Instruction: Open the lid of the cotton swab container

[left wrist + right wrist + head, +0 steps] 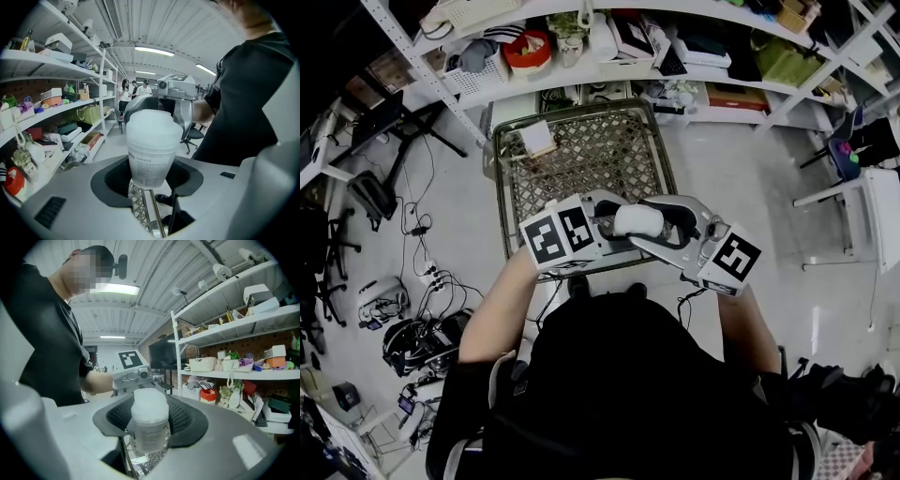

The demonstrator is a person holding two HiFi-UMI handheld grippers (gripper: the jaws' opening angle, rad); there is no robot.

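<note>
The cotton swab container [638, 220] is a translucent cup with a white lid, held in the air above a wire basket. In the left gripper view the container [152, 150] stands upright between the dark pads of my left gripper [149, 183], label toward the camera. My left gripper [614, 232] closes on it from the left. My right gripper [664, 223] wraps it from the right. In the right gripper view the container [149, 423] sits between the dark pads of that gripper [150, 430], with its lid [149, 404] shut on top.
A wire mesh basket [581, 141] stands directly below the grippers. Cluttered white shelves [675, 80] run along the far side. Cables and a power strip [427, 274] lie on the floor at left. A white stool [862, 202] stands at right.
</note>
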